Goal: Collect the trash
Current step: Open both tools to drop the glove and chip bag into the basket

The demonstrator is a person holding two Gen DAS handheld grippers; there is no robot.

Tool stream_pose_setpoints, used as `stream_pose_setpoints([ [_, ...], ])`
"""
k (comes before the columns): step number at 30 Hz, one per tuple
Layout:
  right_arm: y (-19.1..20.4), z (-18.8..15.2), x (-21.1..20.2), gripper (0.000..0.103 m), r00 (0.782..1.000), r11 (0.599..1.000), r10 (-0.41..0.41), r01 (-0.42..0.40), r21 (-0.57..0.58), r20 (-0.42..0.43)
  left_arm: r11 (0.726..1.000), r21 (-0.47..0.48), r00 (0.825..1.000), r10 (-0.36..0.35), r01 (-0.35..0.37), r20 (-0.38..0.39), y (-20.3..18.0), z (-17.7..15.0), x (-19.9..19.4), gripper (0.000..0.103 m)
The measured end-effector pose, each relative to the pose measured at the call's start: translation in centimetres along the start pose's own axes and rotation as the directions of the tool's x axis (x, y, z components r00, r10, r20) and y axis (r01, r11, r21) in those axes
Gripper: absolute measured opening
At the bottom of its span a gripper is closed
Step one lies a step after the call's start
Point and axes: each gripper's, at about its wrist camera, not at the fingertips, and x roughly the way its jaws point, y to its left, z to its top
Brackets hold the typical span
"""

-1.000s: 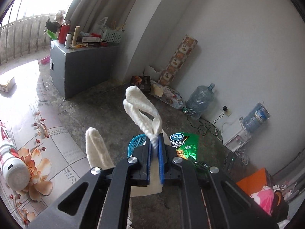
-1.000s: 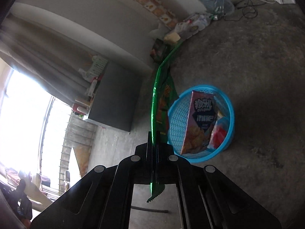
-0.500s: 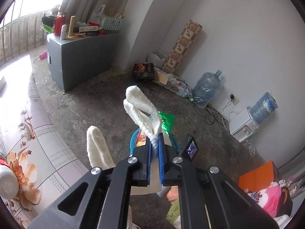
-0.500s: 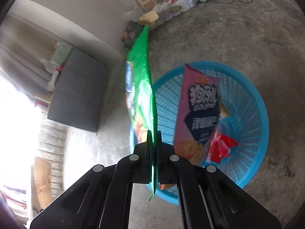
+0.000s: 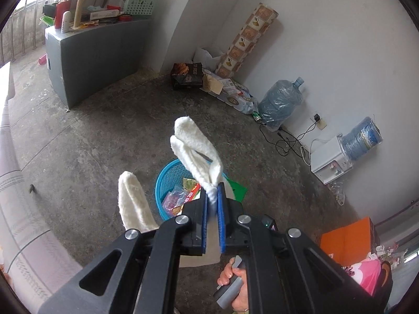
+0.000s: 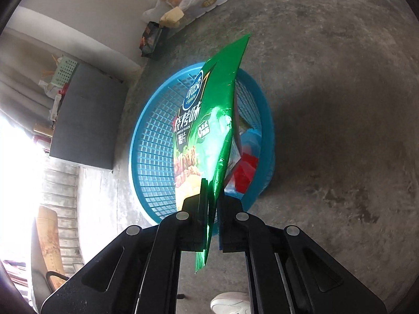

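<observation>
a: left wrist view?
b: high, looking down across the floor [image 5: 110,120] to the wall [image 5: 327,39]

a: right one?
b: close above the basket [image 6: 154,157], facing down. both share the basket and cabinet [image 6: 83,125]

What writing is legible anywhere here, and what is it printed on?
"可比克": blue oval logo on the shiny green chip bag.
"烧烤味", "薯片": white characters on that bag.
"0": bag's round badge; smaller print blurred.
Floor-side packets, water jug label: unreadable.
</observation>
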Motion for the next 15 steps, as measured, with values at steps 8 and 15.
stream_pose_setpoints([
  [8, -1.2, 0.1, -1.2, 0.038, 0.998, 0.996, 0.063, -0.062, 0.065, -0.008, 0.988, 0.016, 0.973, 0.157, -0.157, -0.168, -1.6, 1.4, 12.6, 0.058],
  [15, -2.0, -0.1, -2.1, 0.044, 0.996, 0.995, 0.086, -0.086, 0.051, -0.016, 0.984, -0.013, 0.974, 0.171, -0.175, -0.146, -0.2, 0.1, 10.7, 0.058],
])
